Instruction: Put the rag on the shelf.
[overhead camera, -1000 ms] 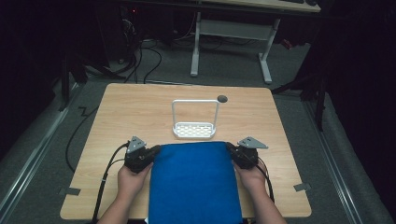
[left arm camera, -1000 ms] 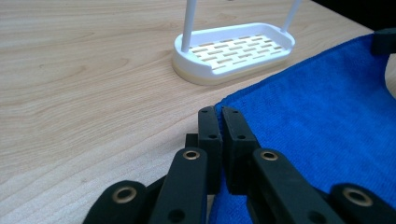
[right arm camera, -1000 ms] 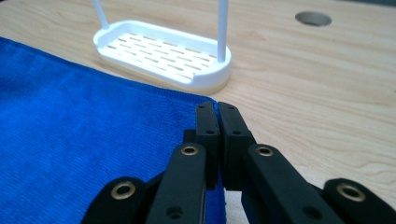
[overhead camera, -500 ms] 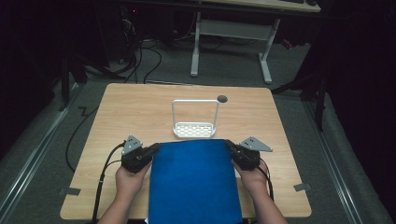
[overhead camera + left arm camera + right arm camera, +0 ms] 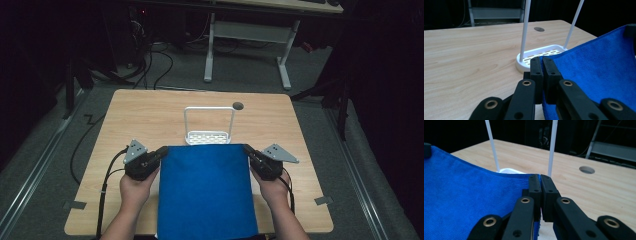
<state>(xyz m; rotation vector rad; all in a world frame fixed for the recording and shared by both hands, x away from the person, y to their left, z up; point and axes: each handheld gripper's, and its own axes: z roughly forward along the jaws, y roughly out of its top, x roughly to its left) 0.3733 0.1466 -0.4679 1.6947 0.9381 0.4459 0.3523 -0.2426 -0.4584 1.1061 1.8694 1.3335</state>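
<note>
Behind the blue cloth (image 5: 205, 190), the white rack's (image 5: 208, 136) base is half hidden.

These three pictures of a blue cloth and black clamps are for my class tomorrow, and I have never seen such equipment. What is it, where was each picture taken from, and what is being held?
No robot is here. A person at a light wooden table holds a hand-operated black two-jaw gripper in each hand. The high view looks down from above the person: the left gripper and the right gripper each pinch a far corner of a blue rectangular cloth. The other two pictures come from small cameras riding on the grippers, looking along their black jaws. In both, the jaws are closed on the cloth's edge. Just beyond the cloth stands a white plastic rack with a slotted base and a tall thin hoop. A round hole sits in the tabletop behind it.
</note>
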